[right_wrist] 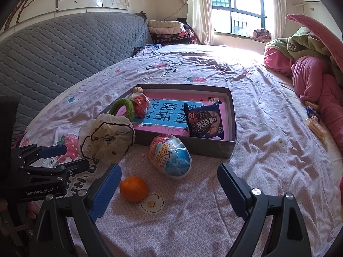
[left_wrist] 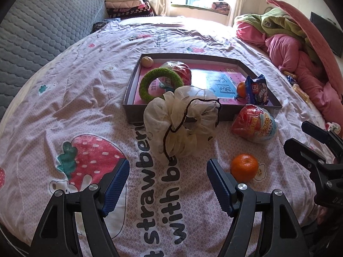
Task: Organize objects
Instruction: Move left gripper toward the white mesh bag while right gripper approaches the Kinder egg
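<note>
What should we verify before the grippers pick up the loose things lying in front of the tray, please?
1. Left gripper open and empty: ok.
2. Right gripper open and empty: ok.
3. Cream scrunchie ahead of the left gripper, not yet between its fingers: ok.
4. Orange free of other things: ok, though it lies close beside the right gripper's left finger.
5. Toy egg clear of the tray wall: cannot tell.
6. Free space in the tray: ok, bare floor between the green ring and the cookie packet.
</note>
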Demonstrator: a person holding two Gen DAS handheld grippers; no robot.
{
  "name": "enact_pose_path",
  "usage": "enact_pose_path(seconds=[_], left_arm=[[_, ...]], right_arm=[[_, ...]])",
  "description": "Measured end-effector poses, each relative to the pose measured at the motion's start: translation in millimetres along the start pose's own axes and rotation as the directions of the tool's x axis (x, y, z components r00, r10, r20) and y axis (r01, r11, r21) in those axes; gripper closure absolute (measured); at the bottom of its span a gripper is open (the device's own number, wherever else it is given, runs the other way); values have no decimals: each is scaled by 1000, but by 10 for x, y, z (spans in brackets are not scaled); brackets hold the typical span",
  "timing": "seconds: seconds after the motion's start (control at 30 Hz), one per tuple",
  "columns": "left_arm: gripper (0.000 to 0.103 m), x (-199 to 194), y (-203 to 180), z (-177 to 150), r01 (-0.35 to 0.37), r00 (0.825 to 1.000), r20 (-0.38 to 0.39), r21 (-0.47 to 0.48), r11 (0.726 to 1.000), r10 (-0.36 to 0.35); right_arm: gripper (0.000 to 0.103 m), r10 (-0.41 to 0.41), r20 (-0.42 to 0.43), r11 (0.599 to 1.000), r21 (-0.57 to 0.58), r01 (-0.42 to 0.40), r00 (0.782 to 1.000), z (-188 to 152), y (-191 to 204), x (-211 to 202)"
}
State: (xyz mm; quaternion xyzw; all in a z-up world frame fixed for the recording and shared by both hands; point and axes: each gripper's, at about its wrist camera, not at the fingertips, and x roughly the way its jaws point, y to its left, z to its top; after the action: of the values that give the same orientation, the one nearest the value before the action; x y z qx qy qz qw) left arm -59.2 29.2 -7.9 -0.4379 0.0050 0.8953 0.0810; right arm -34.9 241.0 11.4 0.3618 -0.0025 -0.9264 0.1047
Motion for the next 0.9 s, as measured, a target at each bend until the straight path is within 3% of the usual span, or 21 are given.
enact_pose_path(seconds=[0.9], left_arm=[[27, 464, -60, 133, 58, 998, 13, -18, 998, -58]], right_arm=[[12, 14, -50, 1000, 5, -14, 999, -15, -84, 441]])
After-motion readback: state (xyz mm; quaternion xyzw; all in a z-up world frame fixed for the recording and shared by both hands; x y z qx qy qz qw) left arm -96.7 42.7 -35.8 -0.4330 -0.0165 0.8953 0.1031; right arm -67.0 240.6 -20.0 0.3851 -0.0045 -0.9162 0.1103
